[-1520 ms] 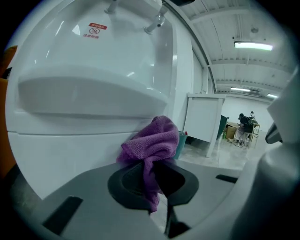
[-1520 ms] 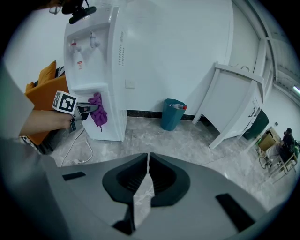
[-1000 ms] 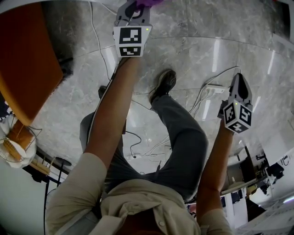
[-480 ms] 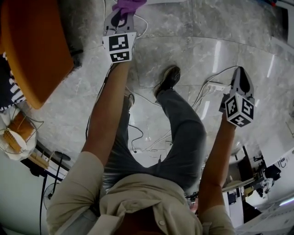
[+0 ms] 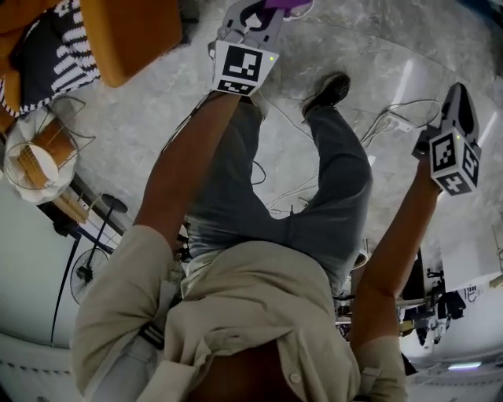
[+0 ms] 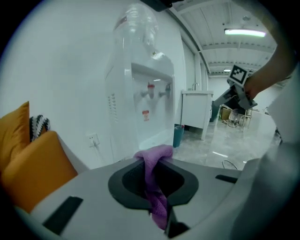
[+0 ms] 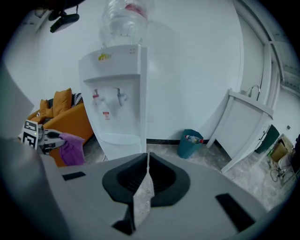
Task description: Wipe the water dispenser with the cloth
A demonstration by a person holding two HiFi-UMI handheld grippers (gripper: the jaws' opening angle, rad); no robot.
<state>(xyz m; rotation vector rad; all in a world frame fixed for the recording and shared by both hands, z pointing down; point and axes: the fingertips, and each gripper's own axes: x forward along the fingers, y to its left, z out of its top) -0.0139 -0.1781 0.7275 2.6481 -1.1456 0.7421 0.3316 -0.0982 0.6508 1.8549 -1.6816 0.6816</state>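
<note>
The left gripper [image 6: 158, 180] is squeezed tight on the purple cloth [image 6: 153, 157]. The cloth pokes out past the jaws in a soft lump. In the head view the left gripper [image 5: 253, 20] is held far out on a straight arm, and the purple cloth [image 5: 288, 4] shows at the very top edge. The right gripper [image 7: 144, 176] is closed too, but it has nothing in it. Its jaws are pressed flat together. In the head view the right gripper [image 5: 459, 98] is held out on the other side.

A second ago the orange sofa filled the left side of the head view. Now the orange sofa [image 5: 130, 31] has slid up into the top corner. A striped cushion [image 5: 59, 55] and a wire basket [image 5: 35, 161] have come into sight. The shoe [image 5: 330, 88] has moved up and across as well. So I think the person has been stepping and turning. Both grippers have stayed shut the whole time, and the cloth has not slipped out.

The water dispenser [image 6: 143, 101] now stands right in front of the left gripper, against a white wall, with a big clear bottle [image 6: 136, 33] on top. The right gripper view shows the water dispenser [image 7: 117, 91] too. In that view the purple cloth [image 7: 72, 149] hangs off to one side and does not touch it. A teal bin [image 7: 190, 140] sits on the floor on the other side of the dispenser.

I think the wiping has not started yet. The person looks to be lining up. Next the cloth has to be pressed onto the white body of the dispenser.
</note>
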